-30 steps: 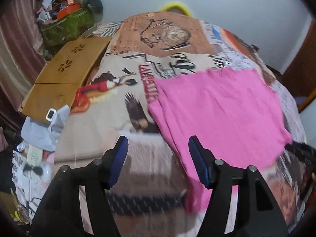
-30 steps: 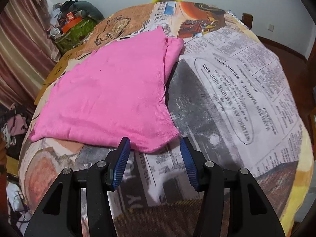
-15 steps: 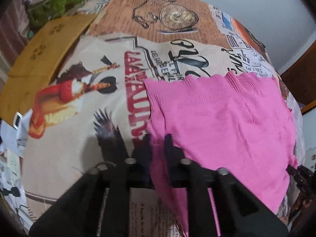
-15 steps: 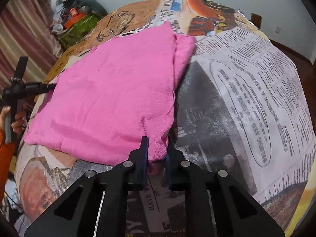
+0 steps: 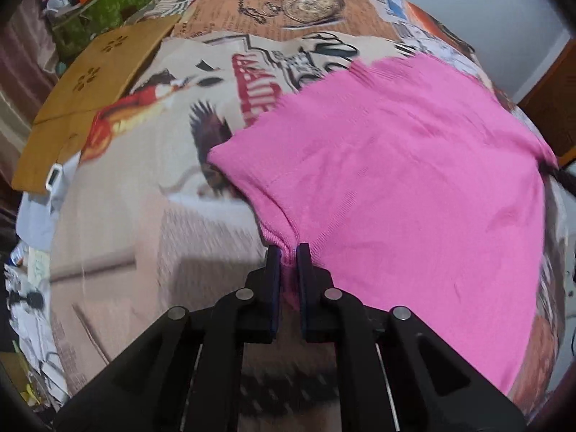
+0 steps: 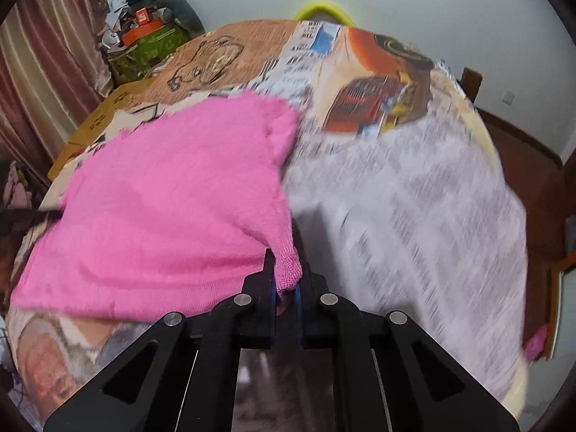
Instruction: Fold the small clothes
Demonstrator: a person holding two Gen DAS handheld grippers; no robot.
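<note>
A pink knit garment [image 5: 396, 180] lies spread on a bed covered with a printed newspaper-pattern blanket [image 5: 144, 234]. My left gripper [image 5: 288, 255] is shut on the garment's near left corner, with pink cloth pinched between its blue pads. In the right wrist view the same pink garment [image 6: 172, 208] fills the left half, and my right gripper [image 6: 286, 280] is shut on its near right corner, which bunches up between the fingers. Both corners are lifted slightly off the blanket. A dark tip of the left gripper shows at the far left edge [image 6: 32, 216].
A wooden board [image 5: 90, 82] with flower cut-outs lies at the bed's left side. A green box with clutter [image 6: 144, 50] stands by the curtain. A yellow rim [image 6: 320, 9] peeks behind the bed. Bare blanket [image 6: 414, 216] stretches to the right of the garment.
Both grippers went from open to shut, each closing on a near corner of the pink garment. The corners have since lifted and the cloth has bunched toward the far side.
</note>
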